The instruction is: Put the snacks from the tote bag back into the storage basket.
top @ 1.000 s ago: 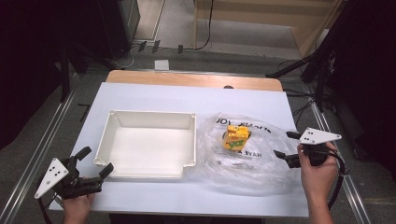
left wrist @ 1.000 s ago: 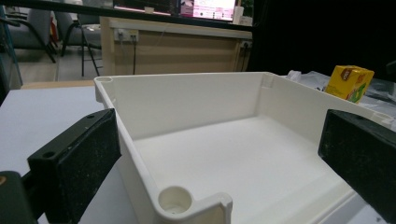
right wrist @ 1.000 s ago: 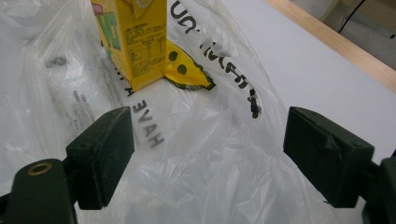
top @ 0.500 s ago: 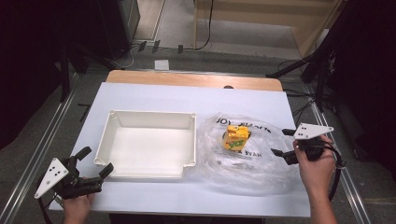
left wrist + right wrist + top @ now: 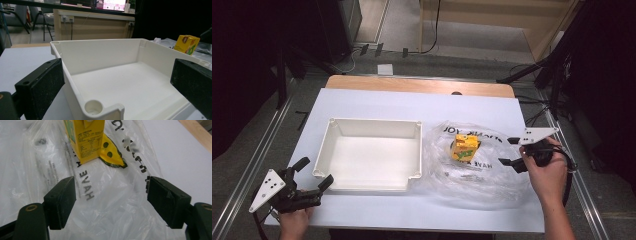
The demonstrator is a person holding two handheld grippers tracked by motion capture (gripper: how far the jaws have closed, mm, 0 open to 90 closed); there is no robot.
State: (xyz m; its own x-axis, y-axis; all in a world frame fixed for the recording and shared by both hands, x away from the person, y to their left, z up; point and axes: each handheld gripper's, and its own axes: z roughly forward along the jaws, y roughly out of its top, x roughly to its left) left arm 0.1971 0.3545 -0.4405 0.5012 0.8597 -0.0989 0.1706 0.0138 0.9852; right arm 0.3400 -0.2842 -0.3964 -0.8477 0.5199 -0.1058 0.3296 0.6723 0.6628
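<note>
Right gripper [image 5: 511, 151], fingers spread and just closing on nothing, nears the clear plastic bag [image 5: 472, 165] holding a yellow juice carton [image 5: 465, 146] by the bench's right edge, ready to grasp; left gripper [image 5: 314, 174] waits spread.

Two hand-held grippers: left gripper [image 5: 314, 176] lower left of the high view, right gripper [image 5: 507, 151] at right edge. Black bodies, blocky matte jaws with screw holes, brass-ringed pivots. Grey three-cornered plates, dark-dotted. Black cables trailing. Bare forearms, no sleeves.
</note>
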